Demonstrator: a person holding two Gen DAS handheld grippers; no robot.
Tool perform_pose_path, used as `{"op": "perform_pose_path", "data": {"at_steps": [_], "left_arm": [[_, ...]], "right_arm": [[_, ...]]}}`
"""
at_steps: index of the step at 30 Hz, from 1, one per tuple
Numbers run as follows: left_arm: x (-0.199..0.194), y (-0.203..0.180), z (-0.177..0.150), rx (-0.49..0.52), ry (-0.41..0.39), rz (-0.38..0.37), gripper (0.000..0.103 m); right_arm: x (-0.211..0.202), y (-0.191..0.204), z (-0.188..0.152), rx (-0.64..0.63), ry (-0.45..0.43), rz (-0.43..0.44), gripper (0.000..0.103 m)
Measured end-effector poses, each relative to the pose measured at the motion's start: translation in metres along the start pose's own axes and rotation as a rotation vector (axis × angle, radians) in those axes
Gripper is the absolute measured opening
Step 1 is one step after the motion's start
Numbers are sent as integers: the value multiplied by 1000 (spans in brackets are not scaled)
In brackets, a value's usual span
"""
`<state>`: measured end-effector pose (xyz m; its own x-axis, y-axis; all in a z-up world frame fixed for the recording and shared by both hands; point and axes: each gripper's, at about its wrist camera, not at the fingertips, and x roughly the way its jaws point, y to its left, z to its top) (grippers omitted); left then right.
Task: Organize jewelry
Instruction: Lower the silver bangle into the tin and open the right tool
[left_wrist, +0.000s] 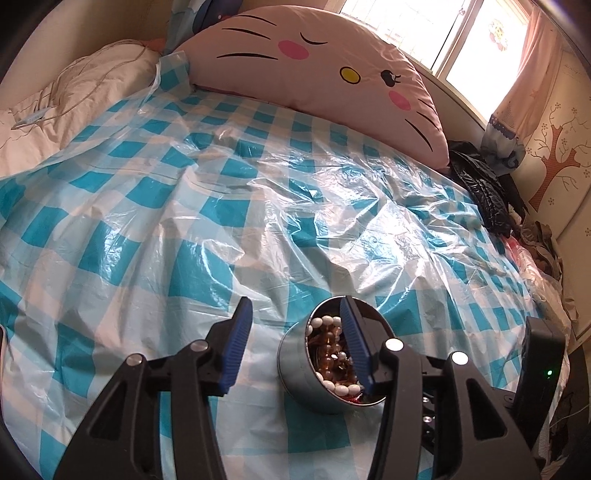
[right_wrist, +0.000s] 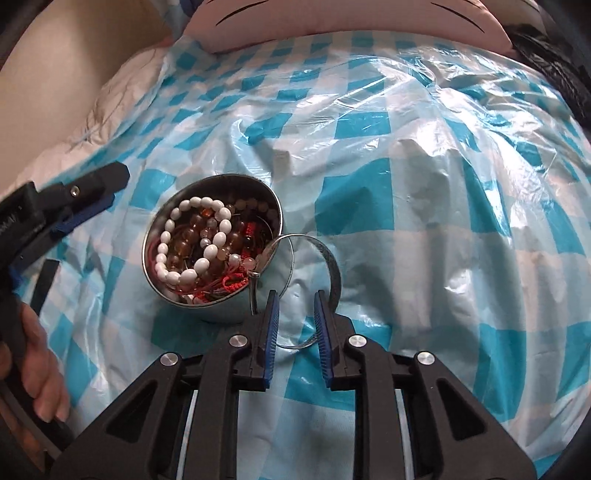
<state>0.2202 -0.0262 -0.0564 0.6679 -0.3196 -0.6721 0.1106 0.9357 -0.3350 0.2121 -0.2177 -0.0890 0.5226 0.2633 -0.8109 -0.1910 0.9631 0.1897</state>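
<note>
Two grippers work around one round tin (right_wrist: 212, 254) of beads (right_wrist: 184, 243) on the checked plastic sheet (right_wrist: 406, 184) over the bed. The left gripper (left_wrist: 295, 343) straddles the tin's near wall, fingers wide open, likely to steady it. The right gripper (right_wrist: 295, 325), just right of the tin, is partly open around a clear-topped lid (right_wrist: 314, 291) leaning on the rim, not yet pinching it.

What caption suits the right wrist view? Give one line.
Right gripper straddles a silver bangle resting against a round tin of beaded bracelets.
</note>
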Motion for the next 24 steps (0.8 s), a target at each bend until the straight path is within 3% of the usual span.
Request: {"op": "perform_pose_path", "data": {"at_steps": [5,11,14,18,20,24], "left_arm": [[0,0,0,-3,1,-4,49],[1,-2,-1,5,7,-10,49],[1,-3,-1,8,8,-11,49],[1,-2,-1,6,7,-12,49],[1,-3,-1,6,7,-13,49],[1,-4,-2,2,8,-14,49]], "right_arm": [[0,-8,-4,16,-10,-15,19],[-11,-18,-3,66,-14,77,19],[-5,-5,-5,-11,25,44,19],[13,19,-12,-174,59,-64,19],[10,19,-11,-167,62,-64,6],[-17,1,-5,-50,-10,8,2]]}}
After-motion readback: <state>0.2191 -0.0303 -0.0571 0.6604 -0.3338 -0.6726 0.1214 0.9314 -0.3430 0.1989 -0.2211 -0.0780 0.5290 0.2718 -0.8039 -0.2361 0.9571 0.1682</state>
